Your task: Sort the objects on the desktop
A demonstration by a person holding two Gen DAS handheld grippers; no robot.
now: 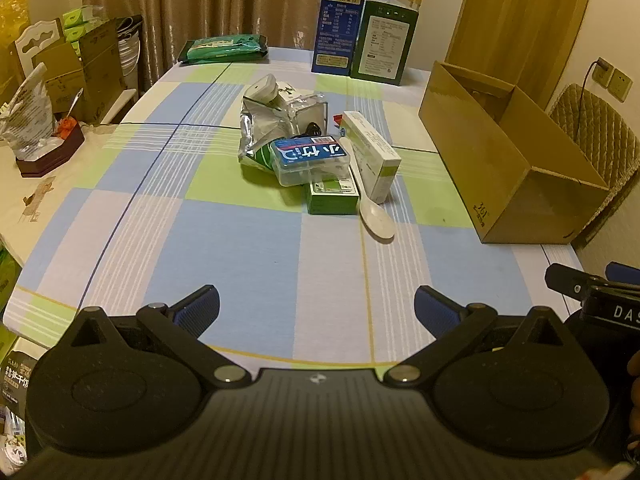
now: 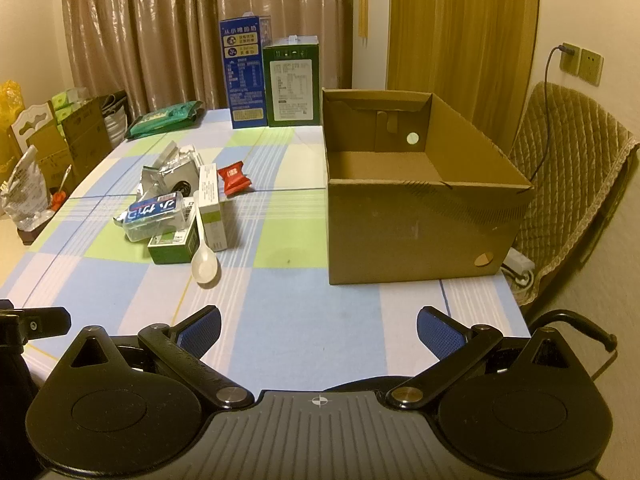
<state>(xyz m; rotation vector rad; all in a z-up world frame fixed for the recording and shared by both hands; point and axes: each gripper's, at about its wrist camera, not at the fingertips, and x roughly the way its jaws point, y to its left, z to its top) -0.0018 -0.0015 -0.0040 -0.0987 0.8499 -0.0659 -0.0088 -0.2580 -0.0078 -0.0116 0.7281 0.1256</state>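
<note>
A pile of small objects lies mid-table: a clear plastic case with a blue label point(image 1: 310, 160) point(image 2: 154, 216), a green box point(image 1: 332, 196) point(image 2: 172, 246) under it, a white and green carton point(image 1: 372, 152) point(image 2: 212, 208), a white spoon point(image 1: 370, 200) point(image 2: 204, 256), silver foil bags point(image 1: 276, 120) point(image 2: 172, 172) and a red packet point(image 2: 234, 178). An open cardboard box point(image 1: 508, 160) point(image 2: 412, 208) stands to the right, with nothing visible inside. My left gripper point(image 1: 316, 308) and right gripper point(image 2: 318, 326) hover open above the near table edge, nothing between their fingers.
A blue carton point(image 1: 340, 20) point(image 2: 246, 76), a dark green carton point(image 1: 382, 44) point(image 2: 292, 82) and a green wipes pack point(image 1: 222, 49) point(image 2: 164, 120) stand at the table's far edge. A quilted chair point(image 2: 568, 184) is at the right. Cardboard boxes and bags crowd the left side.
</note>
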